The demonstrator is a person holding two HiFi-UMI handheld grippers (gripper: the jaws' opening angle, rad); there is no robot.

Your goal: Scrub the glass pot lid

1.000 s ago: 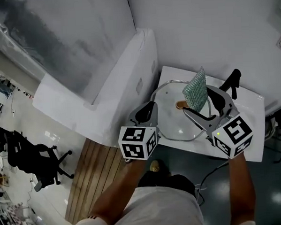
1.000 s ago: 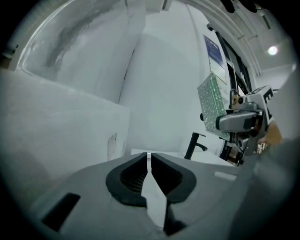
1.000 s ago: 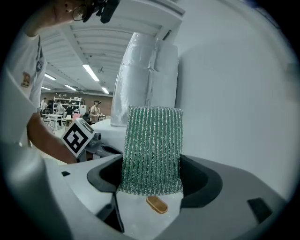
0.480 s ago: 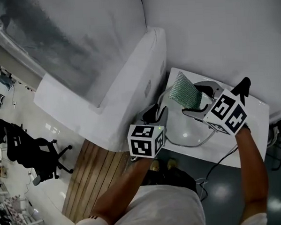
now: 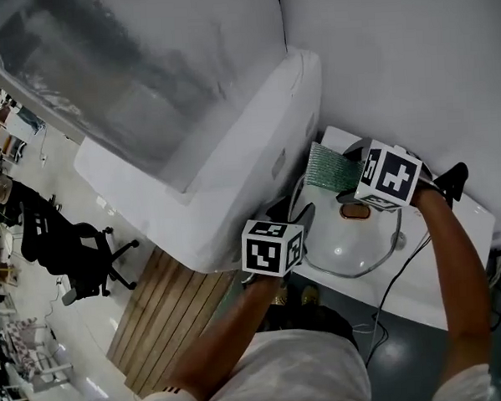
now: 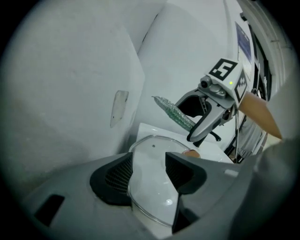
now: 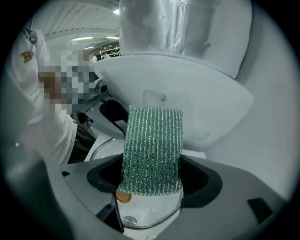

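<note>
The glass pot lid (image 5: 346, 242) lies flat on a white table (image 5: 454, 252), its brown knob (image 5: 354, 211) facing up. My left gripper (image 5: 295, 214) sits at the lid's left rim. In the left gripper view the lid (image 6: 153, 143) runs between the left gripper's (image 6: 149, 164) jaws, which are opening and stand clear of the glass. My right gripper (image 5: 343, 182) hovers above the lid's far side, shut on a green scrub pad (image 5: 331, 168). In the right gripper view the pad (image 7: 152, 145) stands up between the right gripper's (image 7: 151, 176) jaws, above the lid (image 7: 150, 213) and knob (image 7: 123, 198).
A bulky white-covered object (image 5: 232, 171) stands against the table's left side, close to my left gripper. A cable (image 5: 389, 289) hangs off the table's front edge. Wooden slats (image 5: 169, 317) and an office chair (image 5: 69, 255) are on the floor to the left.
My right gripper has carried the green pad from the lid's right side across to its far left side. The left gripper has stayed at the lid's left rim.
</note>
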